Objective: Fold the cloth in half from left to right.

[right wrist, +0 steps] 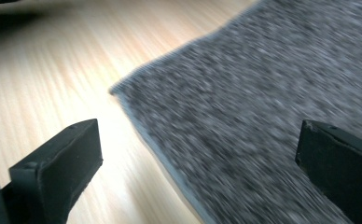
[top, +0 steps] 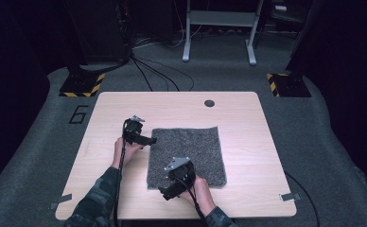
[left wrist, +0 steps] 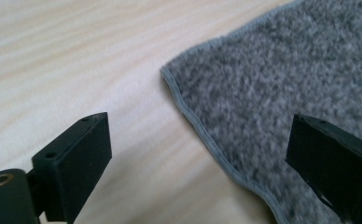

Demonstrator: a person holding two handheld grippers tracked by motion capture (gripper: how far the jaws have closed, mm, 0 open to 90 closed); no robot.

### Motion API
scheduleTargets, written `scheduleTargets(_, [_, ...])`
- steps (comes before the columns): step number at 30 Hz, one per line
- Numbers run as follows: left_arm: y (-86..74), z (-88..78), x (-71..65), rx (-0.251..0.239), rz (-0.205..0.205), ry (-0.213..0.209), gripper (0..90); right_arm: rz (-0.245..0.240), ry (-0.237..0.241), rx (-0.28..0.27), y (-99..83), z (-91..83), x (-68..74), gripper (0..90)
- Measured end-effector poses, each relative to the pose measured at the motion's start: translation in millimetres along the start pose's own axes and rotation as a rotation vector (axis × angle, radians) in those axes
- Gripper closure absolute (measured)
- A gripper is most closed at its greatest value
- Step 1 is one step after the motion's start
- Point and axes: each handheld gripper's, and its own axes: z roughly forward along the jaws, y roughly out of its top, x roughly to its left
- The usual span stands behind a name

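So there's a grey cloth (top: 186, 156) lying flat on the wooden bench (top: 248, 142), a bit right of the middle. The left gripper (top: 149, 140) sits right at the cloth's far left corner, jaws wide apart with nothing in them. The right gripper (top: 165, 193) is at the near left corner, also spread wide and holding nothing. Both hang just over the cloth's edge.

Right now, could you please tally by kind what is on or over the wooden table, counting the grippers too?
Grey cloths: 1, the towel, lying flat.
Handheld grippers: 2, the left gripper and the right gripper, both open at the towel's left corners.
Dark round marks: 1, the round spot near the table's far edge.
Total: 4
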Motion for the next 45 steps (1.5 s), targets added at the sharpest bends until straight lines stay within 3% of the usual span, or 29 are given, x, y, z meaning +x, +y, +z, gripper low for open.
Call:
scheduleTargets(2, [2.8, 5.2, 2.4, 0.011, -0.018, -0.023, 9.0, -0.008, 0.019, -0.001, 4.8, 5.4, 6.2, 1.4])
scheduleTargets(10, [13.9, 21.0, 10.5, 0.018, -0.03, 0.01, 14.6, -0.066, 0.051, 0.027, 18.2, 28.6, 19.6, 11.6])
scheduleTargets(11, [16.4, 22.7, 10.3, 0.018, -0.016, 0.03, 15.5, -0.063, 0.059, 0.033, 20.6, 33.7, 22.9, 15.0])
scheduleTargets(13, [17.9, 24.6, 9.2, 0.026, -0.01, 0.026, 15.8, -0.066, 0.057, 0.023, 20.9, 36.1, 24.0, 16.0])
scheduleTargets(14, [19.0, 25.6, 8.2, 0.031, 0.004, 0.031, 18.6, -0.071, 0.055, 0.023, 23.1, 41.7, 27.9, 23.2])
scheduleTargets(16, [21.0, 26.9, 5.2, 0.032, 0.028, 0.054, 21.2, -0.074, 0.041, 0.037, 25.1, 45.7, 31.4, 28.5])
scheduleTargets(20, [24.2, 31.0, 3.0, 0.028, 0.049, 0.059, 27.3, -0.071, 0.024, 0.043, 26.6, 51.7, 37.7, 41.1])
scheduleTargets(22, [24.8, 31.9, 2.4, 0.036, 0.051, 0.058, 29.0, -0.082, 0.016, 0.051, 27.1, 52.9, 38.1, 43.2])
scheduleTargets(23, [24.8, 32.4, 1.8, 0.031, 0.062, 0.064, 31.6, -0.096, 0.005, 0.041, 26.6, 53.9, 37.8, 46.7])
scheduleTargets(24, [25.2, 32.5, 1.5, 0.029, 0.072, 0.065, 37.0, -0.07, 0.002, 0.046, 26.9, 52.9, 38.3, 51.6])
scheduleTargets(29, [25.0, 32.1, 0.6, 0.026, 0.082, 0.068, 49.1, -0.06, -0.008, 0.032, 26.3, 52.4, 36.2, 59.9])
scheduleTargets(31, [24.3, 31.6, 0.1, 0.021, 0.086, 0.075, 53.5, -0.086, -0.014, 0.038, 26.3, 51.5, 36.0, 65.1])
scheduleTargets(35, [23.6, 31.5, -1.9, 0.016, 0.089, 0.078, 60.3, -0.089, -0.021, 0.025, 25.7, 52.0, 36.8, 71.9])
scheduleTargets(41, [22.7, 32.1, -1.9, 0.0, 0.079, 0.081, 71.3, -0.091, -0.032, 0.029, 25.5, 51.4, 37.4, 78.5])
scheduleTargets(45, [20.6, 31.8, -1.0, -0.012, 0.06, 0.055, 82.7, -0.087, -0.024, 0.04, 25.3, 50.3, 36.6, 80.3])
